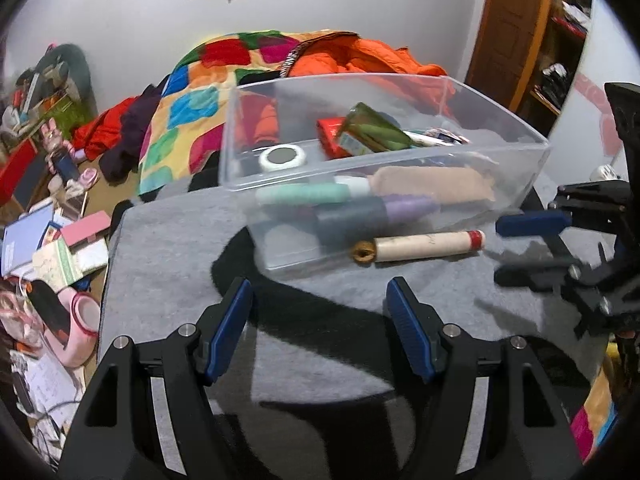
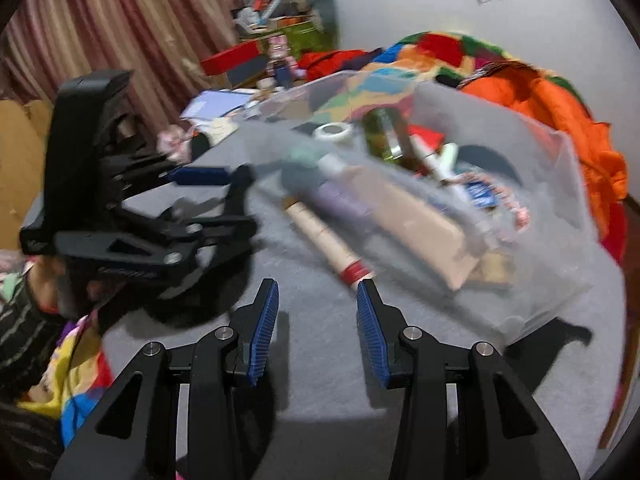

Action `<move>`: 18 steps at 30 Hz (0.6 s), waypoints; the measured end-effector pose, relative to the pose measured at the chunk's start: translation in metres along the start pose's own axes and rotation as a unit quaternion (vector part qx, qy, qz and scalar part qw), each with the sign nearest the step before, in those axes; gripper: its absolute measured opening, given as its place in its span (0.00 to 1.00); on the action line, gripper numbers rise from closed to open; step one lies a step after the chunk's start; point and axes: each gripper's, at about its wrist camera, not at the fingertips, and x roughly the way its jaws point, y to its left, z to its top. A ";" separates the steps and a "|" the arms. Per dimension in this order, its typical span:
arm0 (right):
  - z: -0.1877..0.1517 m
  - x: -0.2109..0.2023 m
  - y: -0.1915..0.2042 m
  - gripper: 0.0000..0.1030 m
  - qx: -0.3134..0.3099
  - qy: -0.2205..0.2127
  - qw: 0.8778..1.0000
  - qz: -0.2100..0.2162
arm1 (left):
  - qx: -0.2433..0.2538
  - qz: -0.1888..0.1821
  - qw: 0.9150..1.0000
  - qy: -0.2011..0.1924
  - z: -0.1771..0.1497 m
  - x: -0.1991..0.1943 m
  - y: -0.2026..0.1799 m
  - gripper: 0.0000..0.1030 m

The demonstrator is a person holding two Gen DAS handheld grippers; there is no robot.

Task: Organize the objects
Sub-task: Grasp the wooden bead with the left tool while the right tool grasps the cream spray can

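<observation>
1. Left tool: released, blue pads wide apart, nothing between them. It hovers over the grey felt counter, aimed at the clear plastic bin.
2. Right tool: also released, pads apart, empty. In its own view it sits low over the counter with the red-banded end of the cream tube just ahead of its fingertips; contact cannot be told, the view is blurred.
3. Cream tube, left view: lies flat on the counter outside the bin, against or just beside the bin's near wall. Brown cap end points left, red band end points right toward the right tool's blue finger.
4. Bin contents, seen through the walls: white round tin with a grey top, green bottle leaning on a red packet, teal marker, purple marker, tan flat piece.
5. Behind the bin: patchwork blanket and orange jacket.
6. Left of the counter: books and papers in a loose heap.
</observation>
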 end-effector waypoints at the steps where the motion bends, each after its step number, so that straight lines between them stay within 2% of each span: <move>1: 0.004 0.002 -0.001 0.36 0.003 0.000 1.000 -0.014 | -0.006 -0.001 1.000 0.001 0.000 0.001 0.002 0.67; 8: 0.025 0.036 0.003 0.35 -0.013 0.029 0.999 -0.040 | -0.016 -0.002 1.000 -0.001 -0.001 0.001 0.002 0.67; 9: 0.025 0.040 0.006 0.27 -0.017 0.031 0.998 -0.046 | -0.016 -0.003 1.000 -0.001 -0.001 0.001 0.001 0.67; 11: 0.022 0.044 0.012 0.24 -0.029 0.033 0.998 -0.055 | -0.017 -0.002 1.000 0.000 0.000 0.001 0.000 0.67; 14: 0.014 0.034 0.018 0.16 -0.041 0.020 0.998 -0.043 | -0.015 -0.004 1.000 0.002 0.004 0.004 -0.005 0.67; 18: -0.002 0.015 0.022 0.13 -0.052 0.011 0.997 -0.049 | -0.005 -0.007 1.000 0.005 0.008 0.009 -0.018 0.58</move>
